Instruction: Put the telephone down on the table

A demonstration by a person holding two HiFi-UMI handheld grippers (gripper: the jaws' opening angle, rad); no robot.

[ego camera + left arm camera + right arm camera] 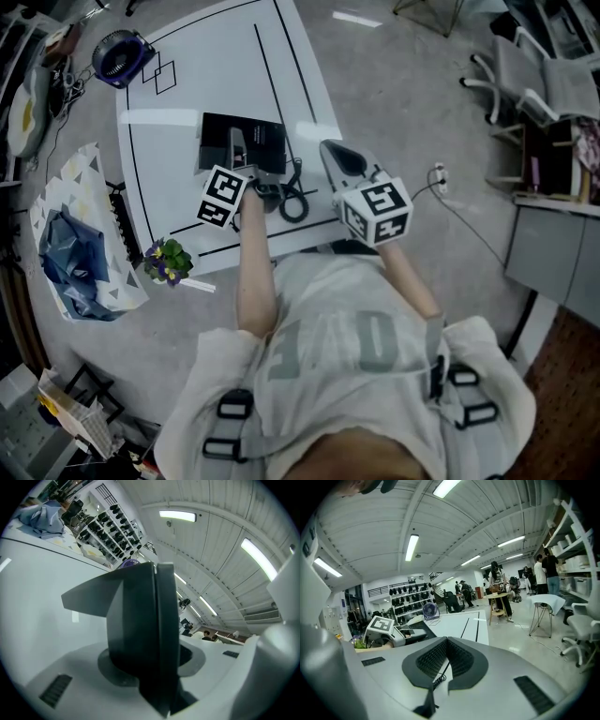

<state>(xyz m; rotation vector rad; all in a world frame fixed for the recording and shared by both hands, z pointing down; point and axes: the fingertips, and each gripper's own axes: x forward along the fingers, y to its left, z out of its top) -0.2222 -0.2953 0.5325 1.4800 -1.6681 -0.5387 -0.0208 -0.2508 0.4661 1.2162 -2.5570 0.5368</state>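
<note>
The left hand-held gripper [247, 169] is clamped on the black telephone [242, 139], which sits low over the middle of the white table [187, 84]; whether its base touches yet I cannot tell. To finish well, I would level the telephone, lower it until its base lies flat, and only then let go, taking care that the coiled cord [294, 202] just right of the telephone does not snag. The right hand-held gripper [446, 640], jaws together and empty, hovers right of the telephone, past the cord. The tabletop is smooth and glossy, marked with black lines. A small fan [122, 56] stands well beyond the telephone, and a potted flower [166, 260] sits on the near side of it. A grey workshop floor [403, 84] surrounds the table.
</note>
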